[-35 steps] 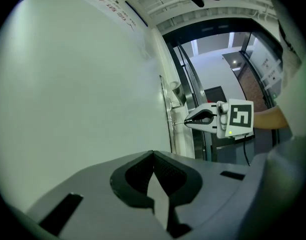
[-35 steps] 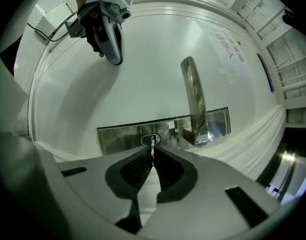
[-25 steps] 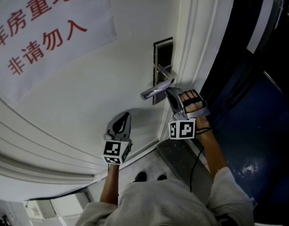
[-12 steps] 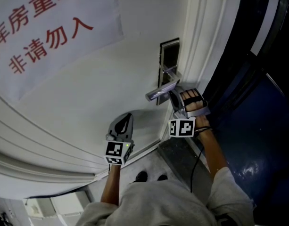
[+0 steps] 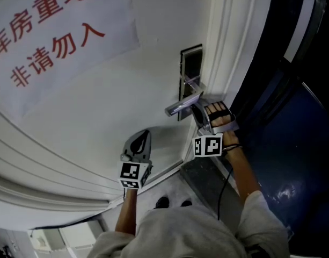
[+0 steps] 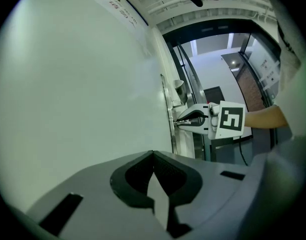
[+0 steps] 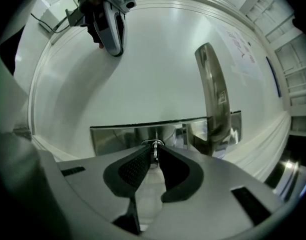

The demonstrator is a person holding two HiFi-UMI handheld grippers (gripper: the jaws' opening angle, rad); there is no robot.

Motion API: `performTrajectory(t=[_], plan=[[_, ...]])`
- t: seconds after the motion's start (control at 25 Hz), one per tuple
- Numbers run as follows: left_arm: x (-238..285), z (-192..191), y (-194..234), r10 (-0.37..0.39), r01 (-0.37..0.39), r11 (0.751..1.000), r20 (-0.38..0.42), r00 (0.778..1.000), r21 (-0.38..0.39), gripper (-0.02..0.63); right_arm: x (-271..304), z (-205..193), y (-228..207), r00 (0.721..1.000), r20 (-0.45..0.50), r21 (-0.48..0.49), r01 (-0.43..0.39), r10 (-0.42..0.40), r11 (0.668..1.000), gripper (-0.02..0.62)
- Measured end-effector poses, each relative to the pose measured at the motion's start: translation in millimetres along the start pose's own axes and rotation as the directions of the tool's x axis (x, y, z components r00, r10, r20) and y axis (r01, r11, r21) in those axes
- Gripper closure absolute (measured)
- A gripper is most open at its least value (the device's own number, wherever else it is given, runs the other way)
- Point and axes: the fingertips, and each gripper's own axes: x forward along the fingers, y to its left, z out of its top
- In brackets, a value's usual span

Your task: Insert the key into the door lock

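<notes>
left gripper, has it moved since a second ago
No. The left gripper still hangs by the same door moulding, below and left of the door handle.

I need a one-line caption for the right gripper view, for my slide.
Right gripper, jaws just eased slightly wider, pinching the key at the lock plate beside the door handle.

Two tongs [image 5: 145,134] [image 5: 195,108], one key [image 7: 153,147], one handle [image 5: 180,106], one lock plate [image 5: 190,63], one sign [image 5: 46,36].
</notes>
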Motion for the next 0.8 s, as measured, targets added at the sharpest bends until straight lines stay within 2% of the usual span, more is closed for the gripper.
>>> performTrajectory(t=[0.08, 0.12, 0.44, 0.8], plan=[[0.9, 1.3, -1.5, -0.003, 0.003, 1.0, 0.003, 1.0, 0.001, 0.589, -0.4, 0.5, 5.2, 0.999, 0.01, 0.01, -0.04, 0.04, 0.999, 0.444], [1.2, 1.4, -2.3, -0.004, 0.004, 1.0, 0.004, 1.0, 0.001, 0.589, -1.3, 0.8, 6.0, 0.999, 0.014, 0.013, -0.044, 0.044, 0.999, 0.416], [2.5, -0.8, -6.7, -0.014, 0.014, 1.0, -0.001, 1.0, 0.001, 0.588, -11.8, 0.1, -0.9, 1.0, 0.022, 0.038, -0.003, 0.002, 0.999, 0.416], [10.6, 0.2, -16.9, -0.051, 0.051, 0.999, 0.0, 0.999, 0.008, 0.589, -41.6, -9.2, -10.2, 1.0, 0.008, 0.138, 0.028, -0.029, 0.99, 0.417]])
